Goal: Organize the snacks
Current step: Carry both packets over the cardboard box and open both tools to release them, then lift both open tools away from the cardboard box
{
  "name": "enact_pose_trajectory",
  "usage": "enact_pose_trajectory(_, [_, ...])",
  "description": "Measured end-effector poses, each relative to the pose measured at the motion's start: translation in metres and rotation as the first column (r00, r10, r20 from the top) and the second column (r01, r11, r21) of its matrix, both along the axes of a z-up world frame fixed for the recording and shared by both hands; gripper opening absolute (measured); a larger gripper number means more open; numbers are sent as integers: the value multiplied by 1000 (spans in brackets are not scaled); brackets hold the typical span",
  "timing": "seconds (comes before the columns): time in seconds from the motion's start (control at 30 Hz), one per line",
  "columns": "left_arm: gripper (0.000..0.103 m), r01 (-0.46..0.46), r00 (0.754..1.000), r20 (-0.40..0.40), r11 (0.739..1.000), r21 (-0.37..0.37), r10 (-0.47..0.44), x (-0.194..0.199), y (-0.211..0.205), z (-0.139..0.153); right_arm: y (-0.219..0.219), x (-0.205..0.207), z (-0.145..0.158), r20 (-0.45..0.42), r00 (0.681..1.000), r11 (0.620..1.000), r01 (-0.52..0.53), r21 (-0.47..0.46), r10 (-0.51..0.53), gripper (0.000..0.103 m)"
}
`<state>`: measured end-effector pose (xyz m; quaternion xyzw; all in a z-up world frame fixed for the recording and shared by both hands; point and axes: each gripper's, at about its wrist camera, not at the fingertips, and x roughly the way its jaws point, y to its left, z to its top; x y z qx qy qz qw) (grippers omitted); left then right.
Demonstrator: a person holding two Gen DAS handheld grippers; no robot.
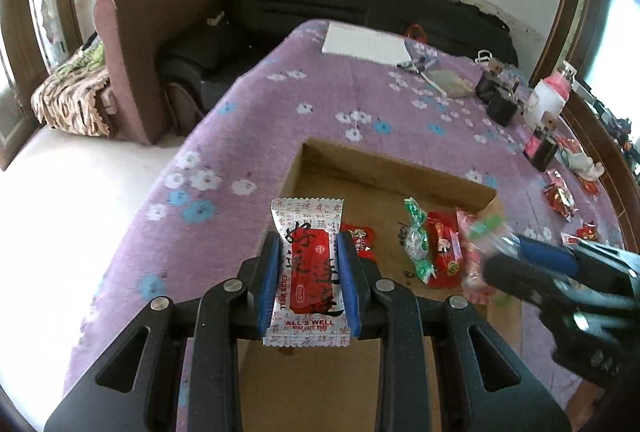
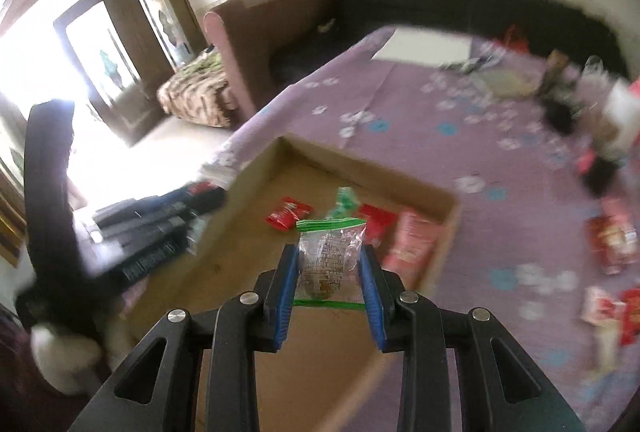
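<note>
Laden tongs [image 1: 308,264] over box rim [image 1: 384,162]

White-red snack packet [image 1: 308,272]: "ALL'S WELL" printed near bottom; other characters unreadable.

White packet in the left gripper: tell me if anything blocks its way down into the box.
Nothing visible does. The left gripper holds the white packet above the open cardboard box, over bare floor at its left side. The snacks already inside lie further right, and the right gripper hangs over that side.
</note>
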<state>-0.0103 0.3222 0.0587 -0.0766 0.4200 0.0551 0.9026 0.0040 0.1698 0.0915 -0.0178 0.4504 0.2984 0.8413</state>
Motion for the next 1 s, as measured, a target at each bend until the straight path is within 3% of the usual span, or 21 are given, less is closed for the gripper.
enact_pose_trajectory(0.17, [26, 5, 1000, -23, 1000, -26, -6, 4, 1, -14, 21, 40, -19, -84, 996, 998, 26, 62, -21, 31])
enact_pose_trajectory(0.27, [28, -13, 999, -37, 998, -61, 10, 8, 8, -19, 33, 57, -28, -105, 994, 997, 29, 65, -22, 31])
enact_pose_trajectory(0.47, [33, -11, 999, -32, 998, -57, 9, 9, 7, -18, 49, 77, -45, -133, 991, 998, 29, 54, -22, 34])
enact_pose_trajectory(0.57, [48, -12, 1000, -20, 998, -55, 11, 5, 7, -14, 52, 82, -48, -139, 990, 997, 35, 67, -26, 35])
enact_pose_trajectory(0.83, [49, -15, 1000, 25, 999, -47, 16, -22, -5, 10, 29, 74, -26, -116, 992, 991, 54, 123, -39, 41])
enact_pose_trajectory(0.97, [50, 17, 998, 61, 997, -80, -12, -50, -20, 28, -9, 58, -4, -73, 996, 989, 66, 136, -56, 41])
enact_pose_trajectory(1.0, [55, 31, 997, 71, 994, -100, -24, -60, -26, 32, -25, 52, 2, -57, 996, 988, 72, 136, -65, 41])
